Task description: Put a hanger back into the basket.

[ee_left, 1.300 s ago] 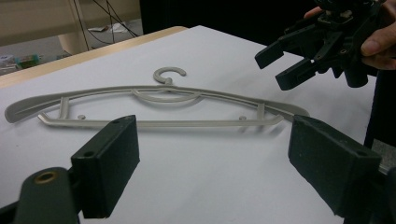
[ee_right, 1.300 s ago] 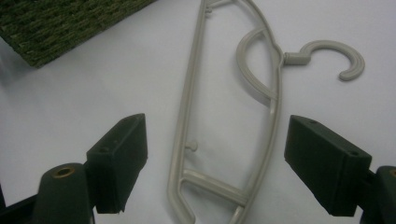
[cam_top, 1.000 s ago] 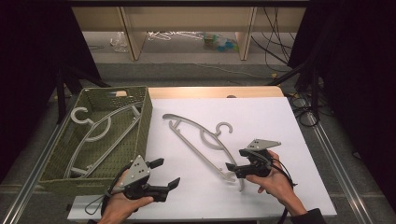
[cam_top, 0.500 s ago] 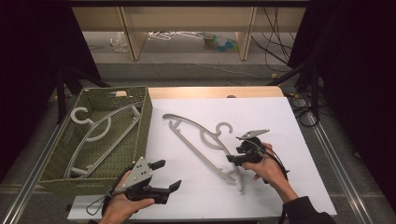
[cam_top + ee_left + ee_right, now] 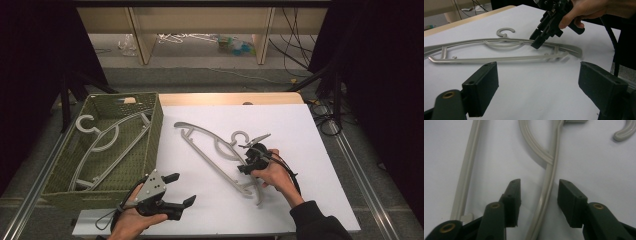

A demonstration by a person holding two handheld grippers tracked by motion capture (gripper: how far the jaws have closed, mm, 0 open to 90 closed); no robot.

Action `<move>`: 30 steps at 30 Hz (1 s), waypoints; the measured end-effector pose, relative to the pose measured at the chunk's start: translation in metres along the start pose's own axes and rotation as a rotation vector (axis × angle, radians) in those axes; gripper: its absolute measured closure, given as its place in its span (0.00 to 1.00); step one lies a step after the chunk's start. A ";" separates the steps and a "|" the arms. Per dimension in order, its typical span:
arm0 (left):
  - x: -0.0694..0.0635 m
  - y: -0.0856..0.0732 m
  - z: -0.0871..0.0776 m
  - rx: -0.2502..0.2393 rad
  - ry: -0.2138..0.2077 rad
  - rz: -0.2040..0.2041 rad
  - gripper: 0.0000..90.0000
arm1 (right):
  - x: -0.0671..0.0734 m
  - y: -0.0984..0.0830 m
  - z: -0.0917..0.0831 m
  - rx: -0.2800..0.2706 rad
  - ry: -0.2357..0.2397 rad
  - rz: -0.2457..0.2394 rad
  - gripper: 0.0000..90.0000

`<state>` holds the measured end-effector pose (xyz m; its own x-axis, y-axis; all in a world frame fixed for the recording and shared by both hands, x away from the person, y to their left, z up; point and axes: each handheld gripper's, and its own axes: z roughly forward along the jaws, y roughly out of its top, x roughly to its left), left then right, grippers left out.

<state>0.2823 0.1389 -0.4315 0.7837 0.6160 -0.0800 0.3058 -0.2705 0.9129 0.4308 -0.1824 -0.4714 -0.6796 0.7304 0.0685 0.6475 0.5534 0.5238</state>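
Green basket (image 5: 156,131) with another hanger (image 5: 107,142) inside at the table's (image 5: 320,150) left; nothing barring the grey hanger (image 5: 212,150) flat on the white sheet. Right gripper (image 5: 538,195) tipped down over its upper arm, jaws just closing, straddling the bar, pads not yet pressing. Left gripper (image 5: 176,191) wide open, empty, near the front edge.

A green woven basket (image 5: 154,131) holds another grey hanger (image 5: 107,145).
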 end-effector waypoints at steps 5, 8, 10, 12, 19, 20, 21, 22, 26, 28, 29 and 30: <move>0.000 -0.001 -0.001 -0.008 -0.011 0.008 0.18 | -0.002 0.002 0.000 0.010 -0.030 -0.019 0.72; 0.001 -0.001 -0.001 -0.011 -0.008 0.003 0.18 | -0.003 0.002 0.000 0.013 -0.034 -0.019 0.79; 0.002 0.000 -0.002 -0.008 -0.005 0.025 0.18 | -0.004 0.002 0.000 0.013 -0.037 -0.022 0.83; 0.000 0.000 -0.001 -0.002 -0.003 0.003 0.18 | -0.006 0.001 -0.001 0.013 -0.027 -0.026 0.84; 0.002 0.000 -0.001 -0.008 -0.011 0.023 0.18 | -0.011 0.000 -0.006 0.048 -0.025 -0.055 0.89; 0.001 -0.001 -0.001 -0.009 -0.007 0.005 0.18 | -0.013 -0.001 -0.007 0.056 -0.036 -0.067 0.90; 0.001 -0.001 -0.001 -0.009 -0.007 0.006 0.18 | -0.013 -0.001 -0.007 0.056 -0.036 -0.067 0.90; 0.001 -0.001 -0.001 -0.009 -0.008 0.006 0.18 | -0.013 -0.001 -0.008 0.057 -0.038 -0.064 0.90; 0.000 -0.001 -0.001 0.001 -0.002 0.007 0.18 | -0.012 0.001 -0.006 0.053 -0.046 -0.070 0.90; 0.001 0.000 0.000 0.002 -0.013 0.031 0.18 | -0.009 0.002 -0.005 0.059 -0.067 -0.069 0.89; 0.001 0.000 0.001 0.003 -0.016 0.030 0.18 | -0.008 0.003 -0.005 0.065 -0.072 -0.073 0.88; 0.000 -0.001 0.001 0.008 -0.011 0.029 0.18 | -0.008 0.004 -0.004 0.066 -0.075 -0.071 0.88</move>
<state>0.2827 0.1382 -0.4325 0.7983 0.5995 -0.0578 0.2870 -0.2942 0.9117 0.4370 -0.1877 -0.4665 -0.6986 0.7148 -0.0324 0.6215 0.6286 0.4675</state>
